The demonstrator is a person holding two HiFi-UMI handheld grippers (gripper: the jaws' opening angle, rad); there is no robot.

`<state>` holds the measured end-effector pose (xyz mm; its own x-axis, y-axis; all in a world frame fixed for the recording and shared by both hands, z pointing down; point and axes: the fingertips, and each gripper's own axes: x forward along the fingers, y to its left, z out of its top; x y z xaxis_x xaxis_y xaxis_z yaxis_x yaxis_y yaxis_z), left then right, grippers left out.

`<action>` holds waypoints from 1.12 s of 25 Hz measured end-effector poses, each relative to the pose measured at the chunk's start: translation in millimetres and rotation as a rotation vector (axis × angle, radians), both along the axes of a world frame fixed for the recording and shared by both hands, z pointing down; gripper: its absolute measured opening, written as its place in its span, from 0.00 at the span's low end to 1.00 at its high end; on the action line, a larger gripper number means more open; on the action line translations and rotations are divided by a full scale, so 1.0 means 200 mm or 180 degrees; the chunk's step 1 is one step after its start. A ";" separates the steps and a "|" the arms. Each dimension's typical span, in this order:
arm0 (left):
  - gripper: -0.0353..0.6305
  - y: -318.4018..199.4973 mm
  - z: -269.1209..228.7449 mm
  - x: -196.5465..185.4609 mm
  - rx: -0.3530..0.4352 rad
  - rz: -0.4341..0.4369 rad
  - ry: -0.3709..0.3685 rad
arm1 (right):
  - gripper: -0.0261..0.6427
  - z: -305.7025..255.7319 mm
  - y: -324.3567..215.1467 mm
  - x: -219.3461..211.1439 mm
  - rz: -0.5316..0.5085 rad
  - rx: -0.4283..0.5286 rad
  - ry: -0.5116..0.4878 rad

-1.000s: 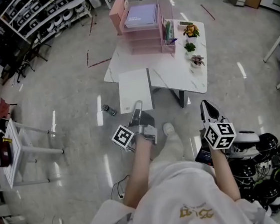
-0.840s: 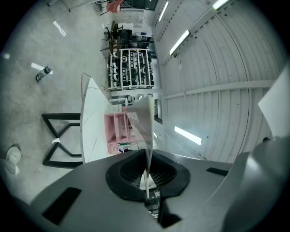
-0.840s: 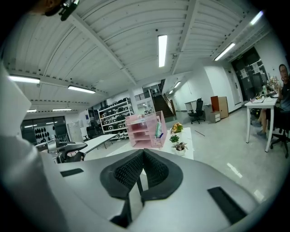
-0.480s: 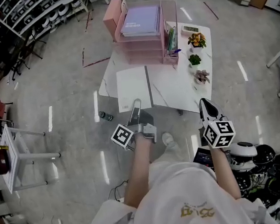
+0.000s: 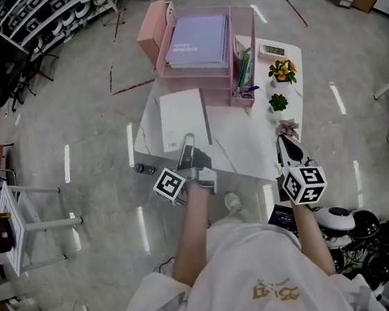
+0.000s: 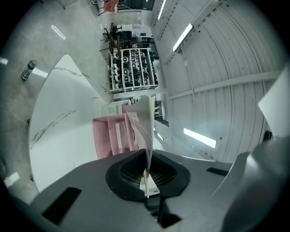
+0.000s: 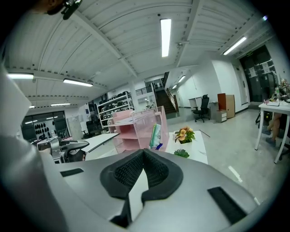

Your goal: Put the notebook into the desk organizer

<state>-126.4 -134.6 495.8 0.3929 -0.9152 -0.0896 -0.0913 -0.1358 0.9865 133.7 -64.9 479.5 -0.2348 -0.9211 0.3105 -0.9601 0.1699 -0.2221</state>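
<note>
My left gripper (image 5: 189, 142) is shut on the near edge of a white notebook (image 5: 182, 117), which hangs flat over the near left part of the white table (image 5: 249, 141). In the left gripper view the notebook (image 6: 144, 122) shows edge-on, rising from between the closed pads of the gripper (image 6: 147, 156). The pink desk organizer (image 5: 198, 67) stands at the table's far end with a purple notebook (image 5: 199, 40) on its top tray; it also shows beyond the jaws (image 6: 115, 136). My right gripper (image 5: 285, 146) hovers at the table's near right edge, shut and empty (image 7: 144, 153).
Small potted plants (image 5: 279, 86) line the table's right edge, and a clear pen holder (image 5: 246, 86) stands beside the organizer (image 7: 136, 129). A bottle (image 5: 140, 168) lies on the floor left of the table. Black helmets (image 5: 371, 236) sit at the right. Shelving (image 5: 19, 25) stands far left.
The person has stepped towards the table. Both grippers and the held white notebook now reach over its near edge, closer to the organizer. Neither gripper's jaws have changed.
</note>
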 end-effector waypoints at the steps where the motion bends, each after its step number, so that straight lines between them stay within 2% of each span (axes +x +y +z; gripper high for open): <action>1: 0.09 -0.03 0.01 0.00 -0.0007 0.0003 -0.0011 | 0.05 0.01 -0.03 0.00 0.0000 -0.0014 -0.0002; 7: 0.09 -0.16 0.05 0.00 -0.0057 0.0006 -0.0187 | 0.05 0.06 -0.16 -0.03 -0.0051 -0.0116 -0.0006; 13: 0.09 -0.25 0.07 0.02 -0.0026 0.0024 -0.0084 | 0.05 0.08 -0.28 -0.06 -0.0131 -0.0153 0.0051; 17: 0.09 -0.29 0.13 0.04 -0.0126 0.0040 -0.0134 | 0.05 0.08 -0.35 -0.06 -0.0133 -0.0163 0.0068; 22: 0.09 -0.33 0.14 0.09 -0.0160 0.0076 0.0052 | 0.05 0.09 -0.39 -0.07 -0.0133 -0.0179 0.0058; 28: 0.09 -0.33 0.16 0.14 -0.0190 0.0116 0.0085 | 0.05 0.13 -0.39 -0.05 -0.0136 -0.0192 0.0059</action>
<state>-98.1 -200.3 528.2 0.4244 -0.9043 -0.0461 -0.0608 -0.0793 0.9950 124.7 -143.2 505.0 -0.2673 -0.8898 0.3698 -0.9563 0.1977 -0.2156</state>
